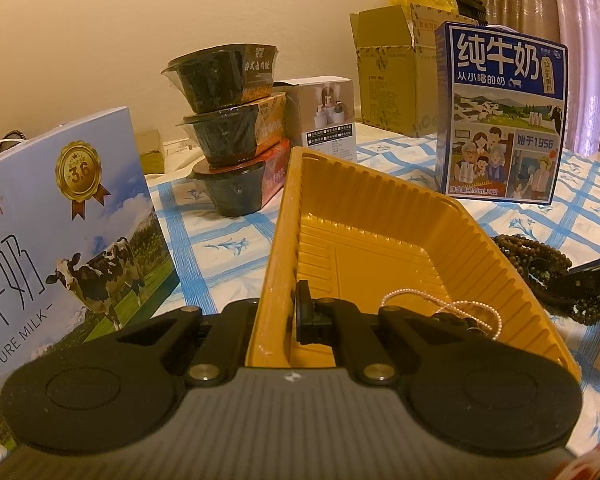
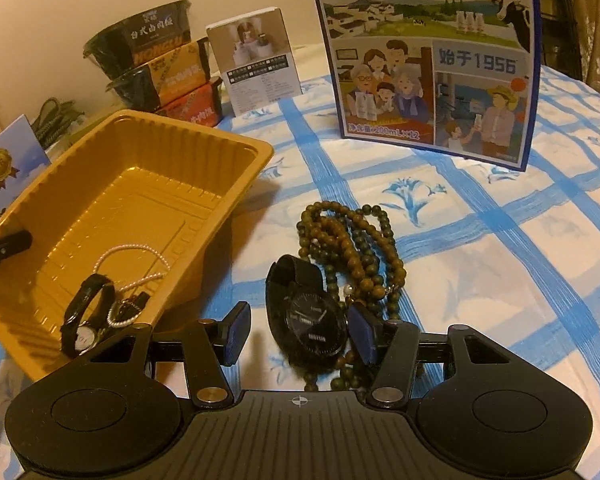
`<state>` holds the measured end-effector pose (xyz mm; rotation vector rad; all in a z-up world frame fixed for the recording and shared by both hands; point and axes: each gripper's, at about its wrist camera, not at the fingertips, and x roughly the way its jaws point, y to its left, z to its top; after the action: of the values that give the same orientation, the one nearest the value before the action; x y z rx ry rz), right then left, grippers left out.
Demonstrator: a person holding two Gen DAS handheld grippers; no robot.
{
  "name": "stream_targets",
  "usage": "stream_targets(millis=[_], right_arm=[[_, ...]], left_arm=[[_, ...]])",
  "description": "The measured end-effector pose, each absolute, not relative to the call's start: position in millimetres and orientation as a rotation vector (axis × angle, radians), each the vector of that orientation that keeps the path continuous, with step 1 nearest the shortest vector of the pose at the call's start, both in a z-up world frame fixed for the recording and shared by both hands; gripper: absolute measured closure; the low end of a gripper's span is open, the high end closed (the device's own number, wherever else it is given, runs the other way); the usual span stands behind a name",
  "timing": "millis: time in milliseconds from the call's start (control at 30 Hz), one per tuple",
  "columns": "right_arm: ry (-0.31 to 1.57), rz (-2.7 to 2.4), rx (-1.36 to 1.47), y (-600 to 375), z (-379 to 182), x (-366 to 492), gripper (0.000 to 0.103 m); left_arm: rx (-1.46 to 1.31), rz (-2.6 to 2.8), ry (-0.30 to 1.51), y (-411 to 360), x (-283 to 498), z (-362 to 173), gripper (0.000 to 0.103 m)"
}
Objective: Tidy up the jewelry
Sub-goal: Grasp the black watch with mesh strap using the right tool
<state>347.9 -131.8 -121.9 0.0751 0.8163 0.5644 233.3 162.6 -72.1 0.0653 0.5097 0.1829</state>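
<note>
Clearly clamped on the near wall of the yellow tray (image 1: 380,216) in the left wrist view: left gripper (image 1: 290,316) nearly shut, one finger inside, one outside. Just right of it, inside the tray, a thin pearl chain (image 1: 460,308). Farther right, on the worktop (image 1: 228,248), dark beads (image 1: 540,256). Could tip or slide the light tray if this grip loosens.

Now the right wrist view: right gripper (image 2: 296,332) about half wide, holding nothing, pads on both sides of the black watch (image 2: 308,316), which lies on the bead necklace (image 2: 352,240). Already in the tray, left of the gripper, a small watch (image 2: 84,320). Risk: closing here might catch beads with the watch and drag the whole string. Checked blue-white cloth on the worktop, milk cartons (image 2: 428,52) and stacked bowls (image 2: 156,64) behind, plain wall.
</note>
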Motion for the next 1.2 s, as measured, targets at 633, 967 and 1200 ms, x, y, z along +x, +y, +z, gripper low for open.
stream_targets(millis=[633,967,1200], right_arm=[[0.745,0.738,-0.206,-127,-119,278,0.076],[0.784,0.738,-0.160,-135,-121,254,0.051],[0.801,0.722,-0.193,-128,-133,274,0.046]], left_arm=[[0.063,0.185,0.511,161,232,-71,0.099],[0.060,0.186,0.514,161,232,-71,0.099],[0.059,0.187,0.515,161,232,-71,0.099]])
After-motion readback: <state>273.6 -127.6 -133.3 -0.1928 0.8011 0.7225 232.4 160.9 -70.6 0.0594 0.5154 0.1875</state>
